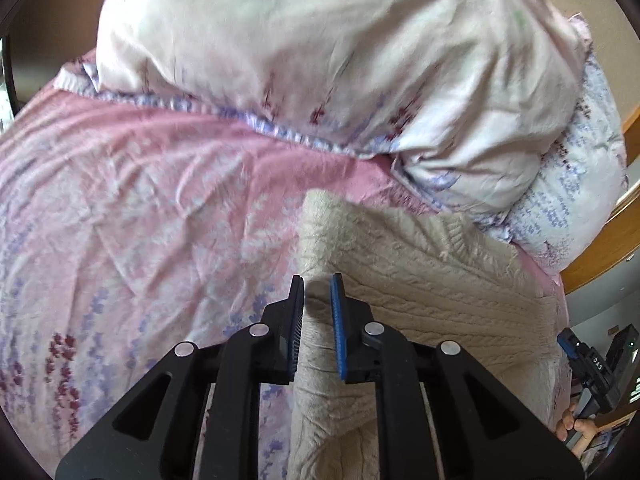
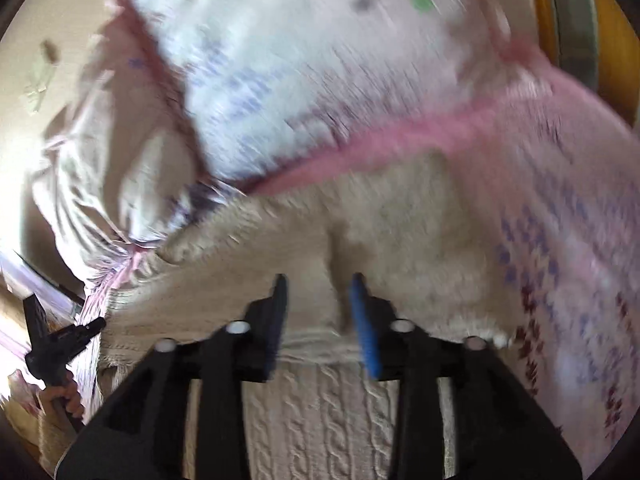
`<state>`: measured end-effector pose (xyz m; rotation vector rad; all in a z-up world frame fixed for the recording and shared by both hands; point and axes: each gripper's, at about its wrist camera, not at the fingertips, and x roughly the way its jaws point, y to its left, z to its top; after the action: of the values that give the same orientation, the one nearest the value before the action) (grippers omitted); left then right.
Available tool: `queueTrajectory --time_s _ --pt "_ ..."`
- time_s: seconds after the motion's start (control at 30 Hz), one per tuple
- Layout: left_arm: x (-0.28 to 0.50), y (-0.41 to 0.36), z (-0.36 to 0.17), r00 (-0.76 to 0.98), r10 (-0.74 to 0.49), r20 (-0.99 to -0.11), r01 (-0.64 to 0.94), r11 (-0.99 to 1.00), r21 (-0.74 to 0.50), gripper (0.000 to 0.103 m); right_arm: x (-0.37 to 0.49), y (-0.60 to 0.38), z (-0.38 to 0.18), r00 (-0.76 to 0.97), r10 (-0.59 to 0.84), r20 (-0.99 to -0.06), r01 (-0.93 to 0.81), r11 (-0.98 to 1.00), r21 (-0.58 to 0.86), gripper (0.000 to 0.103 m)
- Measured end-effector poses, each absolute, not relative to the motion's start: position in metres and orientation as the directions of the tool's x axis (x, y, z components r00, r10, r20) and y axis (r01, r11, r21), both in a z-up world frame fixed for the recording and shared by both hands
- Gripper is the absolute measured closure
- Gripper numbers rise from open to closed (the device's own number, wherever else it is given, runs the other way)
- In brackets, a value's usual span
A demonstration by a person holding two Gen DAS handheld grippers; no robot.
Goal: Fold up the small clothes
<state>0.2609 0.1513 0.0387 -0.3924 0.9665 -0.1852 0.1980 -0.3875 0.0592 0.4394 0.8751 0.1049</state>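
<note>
Two pairs of tongs, each gripping the same cream cable-knit sweater (image 1: pixel 420 288) spread on the bed. Left tongs (image 1: pixel 318 286) closed narrow on a raised ridge of knit at the sweater's left edge, fabric bunched between the pads. Right tongs (image 2: pixel 318 284) set somewhat wider, with a fold of the sweater (image 2: pixel 320 400) seemingly pinched between them, though blurred enough to leave the grip uncertain. Sweater lying on the pink floral bedsheet (image 1: pixel 140 200), its far edge just beside the heaped duvet (image 1: pixel 320 60) beyond.

Probably mid-fold, with one side lifted for carrying across. Best done by keeping both grips level and moving together, so the lifted edge stays straight and taut. Worth lifting only high enough to clear the rest of the knit, then laying the edge down flat before letting go. Thick wool likely to spring back, so pressing the crease afterwards advisable. Best kept away from the duvet to avoid snagging.
</note>
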Motion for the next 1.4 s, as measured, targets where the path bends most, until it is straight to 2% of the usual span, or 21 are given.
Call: queueTrajectory --time_s 0.1,0.17,0.23,0.27,0.37,0.43,0.5,0.6,0.7,0.83,0.97,1.03,1.13,1.3,1.4 --pt "0.247 0.140 0.054 0.572 -0.392 -0.721 0.053 0.894 -0.445 0.074 0.207 -0.372 0.058 0.611 0.315 -0.726 0.021 0.910 0.413 0.066" --pt "0.243 0.125 0.055 0.546 -0.430 -0.719 0.097 0.885 -0.455 0.073 0.215 -0.365 0.048 0.568 0.332 -0.753 0.018 0.910 0.415 0.066" --pt "0.241 0.112 0.051 0.509 -0.438 -0.741 0.124 0.889 -0.440 0.073 0.220 -0.359 0.032 0.505 0.334 -0.796 0.036 0.913 0.406 0.056" --pt "0.242 0.107 0.046 0.495 -0.429 -0.756 0.125 0.896 -0.427 0.073 0.220 -0.357 0.028 0.501 0.335 -0.798 0.030 0.915 0.403 0.056" --pt "0.252 0.102 0.026 0.450 -0.390 -0.803 0.080 0.914 -0.399 0.074 0.219 -0.352 0.027 0.503 0.334 -0.797 0.006 0.921 0.389 0.051" --pt "0.252 0.105 0.024 0.466 -0.405 -0.787 0.079 0.905 -0.418 0.074 0.221 -0.349 0.025 0.496 0.371 -0.785 -0.029 0.911 0.412 0.037" --pt "0.250 0.106 0.026 0.462 -0.405 -0.789 0.072 0.904 -0.422 0.074 0.219 -0.347 0.028 0.491 0.375 -0.786 -0.037 0.911 0.411 0.037" --pt "0.232 0.114 0.034 0.455 -0.417 -0.787 0.081 0.900 -0.429 0.072 0.198 -0.363 0.041 0.515 0.431 -0.741 -0.063 0.882 0.468 0.031" --pt "0.205 0.130 0.041 0.468 -0.429 -0.772 0.090 0.893 -0.441 0.063 0.159 -0.396 0.052 0.553 0.454 -0.699 -0.082 0.864 0.496 0.031" --pt "0.158 0.156 0.045 0.474 -0.424 -0.772 0.084 0.894 -0.439 0.056 0.095 -0.444 0.055 0.570 0.446 -0.690 -0.057 0.859 0.508 0.031" --pt "0.114 0.170 0.043 0.461 -0.439 -0.771 0.089 0.888 -0.451 0.056 0.039 -0.472 0.049 0.544 0.428 -0.722 -0.015 0.865 0.502 0.032" --pt "0.099 0.170 0.041 0.452 -0.445 -0.773 0.095 0.886 -0.455 0.056 0.016 -0.480 0.044 0.528 0.466 -0.710 -0.015 0.841 0.540 0.039" --pt "0.074 0.171 0.038 0.434 -0.472 -0.767 0.103 0.872 -0.478 0.056 -0.018 -0.484 0.041 0.512 0.505 -0.695 -0.031 0.819 0.573 0.041" --pt "0.031 0.170 0.032 0.401 -0.541 -0.739 0.140 0.834 -0.534 0.056 -0.066 -0.479 0.033 0.436 0.613 -0.659 -0.111 0.763 0.637 0.041" --pt "0.001 0.169 0.027 0.371 -0.563 -0.739 0.186 0.824 -0.534 0.056 -0.083 -0.479 0.014 0.385 0.636 -0.669 -0.086 0.746 0.660 0.037"
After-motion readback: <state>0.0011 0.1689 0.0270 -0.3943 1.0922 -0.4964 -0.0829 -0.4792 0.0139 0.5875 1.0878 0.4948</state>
